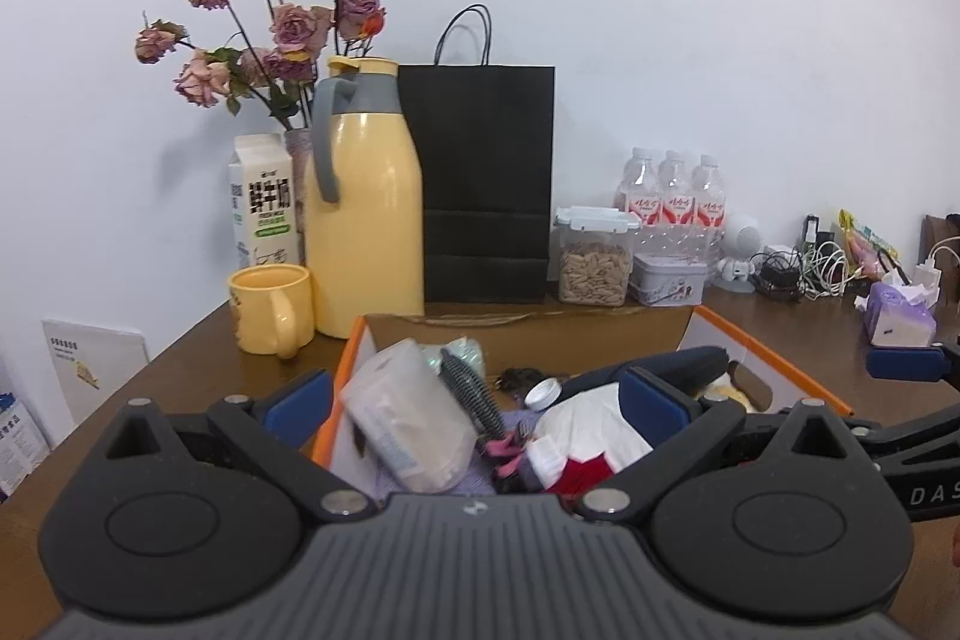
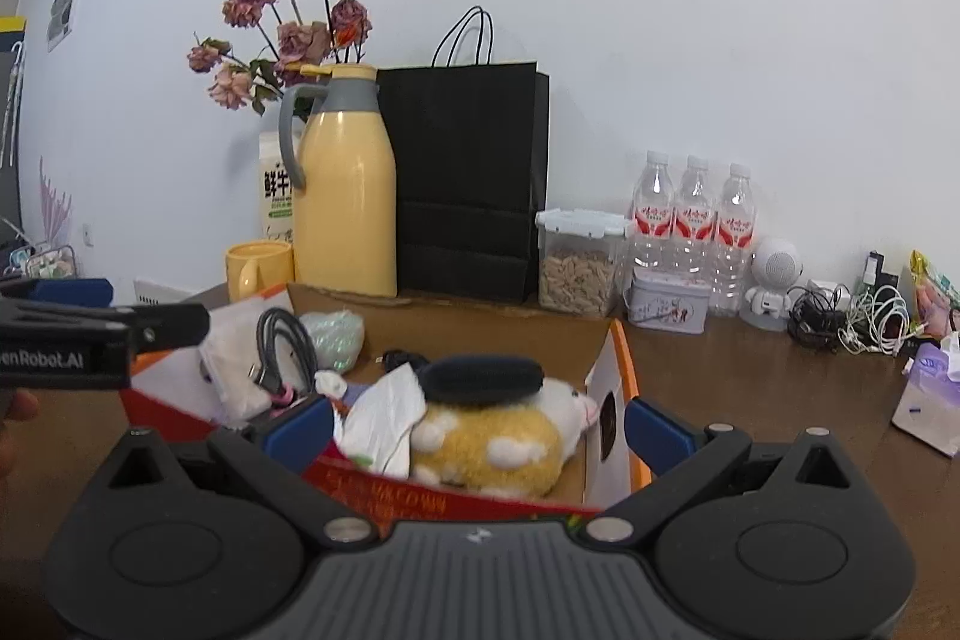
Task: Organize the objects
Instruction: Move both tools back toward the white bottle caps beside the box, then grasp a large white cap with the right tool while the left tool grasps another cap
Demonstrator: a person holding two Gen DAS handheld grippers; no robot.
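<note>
An orange-edged cardboard box [image 1: 354, 340] sits on the brown table, full of small things. In the left wrist view my left gripper [image 1: 474, 400] is open over its near-left part, above a clear tissue pack [image 1: 408, 418], a black hairbrush [image 1: 474, 388] and a white paper wad [image 1: 594, 424]. In the right wrist view my right gripper [image 2: 480, 418] is open over the box's [image 2: 618, 358] near-right part, around a yellow-and-white plush toy [image 2: 498, 436] with a black pad [image 2: 480, 376] lying on it. Neither gripper holds anything.
Behind the box stand a yellow mug [image 1: 273, 307], a yellow thermos jug [image 1: 363, 202], a milk carton [image 1: 261, 202], dried roses, a black paper bag [image 1: 486, 184], a seed jar [image 1: 594, 256], a tin [image 1: 669, 277] and water bottles [image 1: 675, 196]. Cables and a tissue pack [image 1: 897, 316] lie right.
</note>
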